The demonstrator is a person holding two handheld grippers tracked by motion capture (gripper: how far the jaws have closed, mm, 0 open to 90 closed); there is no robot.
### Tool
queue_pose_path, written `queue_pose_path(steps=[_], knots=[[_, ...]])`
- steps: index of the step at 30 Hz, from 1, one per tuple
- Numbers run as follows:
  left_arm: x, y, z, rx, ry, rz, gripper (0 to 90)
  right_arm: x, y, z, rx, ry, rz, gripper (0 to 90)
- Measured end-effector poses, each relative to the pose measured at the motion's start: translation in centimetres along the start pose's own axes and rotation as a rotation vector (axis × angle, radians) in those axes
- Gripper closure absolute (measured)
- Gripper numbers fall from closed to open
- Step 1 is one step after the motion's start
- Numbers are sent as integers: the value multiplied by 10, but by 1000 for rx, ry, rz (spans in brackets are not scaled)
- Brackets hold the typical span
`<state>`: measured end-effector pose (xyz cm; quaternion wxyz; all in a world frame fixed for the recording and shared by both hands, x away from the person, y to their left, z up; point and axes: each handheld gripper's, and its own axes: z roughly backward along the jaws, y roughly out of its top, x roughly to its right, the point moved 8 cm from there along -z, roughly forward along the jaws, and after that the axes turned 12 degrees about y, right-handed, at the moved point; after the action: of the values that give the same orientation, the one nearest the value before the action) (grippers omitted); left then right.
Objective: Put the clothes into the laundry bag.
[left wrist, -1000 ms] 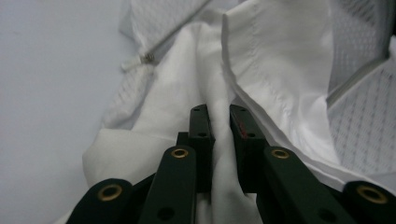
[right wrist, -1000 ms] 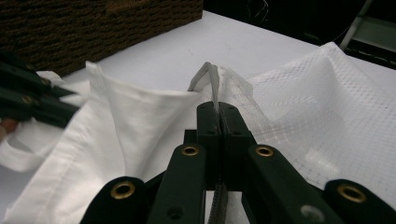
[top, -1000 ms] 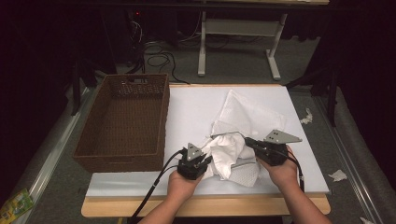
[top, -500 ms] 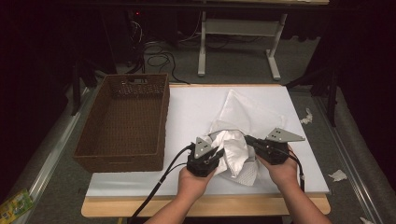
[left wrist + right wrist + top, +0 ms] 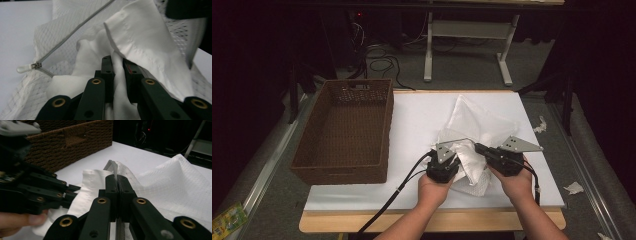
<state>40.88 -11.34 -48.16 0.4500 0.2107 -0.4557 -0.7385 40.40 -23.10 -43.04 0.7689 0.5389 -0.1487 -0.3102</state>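
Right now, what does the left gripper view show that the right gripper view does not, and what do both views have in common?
The left gripper view alone gives the zipper pull of the mesh laundry bag, with its grey zipper line running up across the mesh, and the left gripper shut on a fold of the white cloth.

The right gripper view alone gives the brown wicker basket and the right gripper shut on the bag's zipper edge; it sees the left gripper from the side.

Both views take in the bag, the cloth and the white table top.
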Motion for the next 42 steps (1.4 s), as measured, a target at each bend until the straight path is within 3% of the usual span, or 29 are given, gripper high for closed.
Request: queue_pose_path(steps=[3, 6, 13, 16, 23, 27, 32, 36, 39, 41, 42], knots=[[-2, -2, -6, 0, 16, 28, 803, -2, 2, 1, 7, 5, 3, 896], [-5, 1, -4, 14, 28, 26, 804, -3, 2, 1, 9, 8, 2, 896], [-39, 18, 22, 74, 112, 33, 804, -11, 6, 1, 22, 19, 18, 895], [-38, 19, 24, 79, 110, 30, 804, -13, 6, -1, 20, 20, 17, 896], [-15, 2, -1, 32, 78, 8, 782, -13, 4, -4, 10, 21, 29, 895], [-11, 0, -4, 35, 44, -7, 673, -10, 1, -3, 5, 18, 21, 895], [-19, 3, 10, 66, 27, -21, 521, -8, -1, -1, 0, 12, 16, 895], [-30, 1, 31, 88, 21, -21, 497, -9, -1, 1, 2, 7, 20, 895], [-25, 4, 43, 126, -26, -33, 513, -9, -1, 1, 3, 5, 25, 895], [-21, 4, 44, 126, -38, -52, 468, -9, -1, 1, 2, 5, 24, 895], [-9, 2, 42, 117, -78, -63, 423, -9, 0, 1, 6, 7, 25, 895]])
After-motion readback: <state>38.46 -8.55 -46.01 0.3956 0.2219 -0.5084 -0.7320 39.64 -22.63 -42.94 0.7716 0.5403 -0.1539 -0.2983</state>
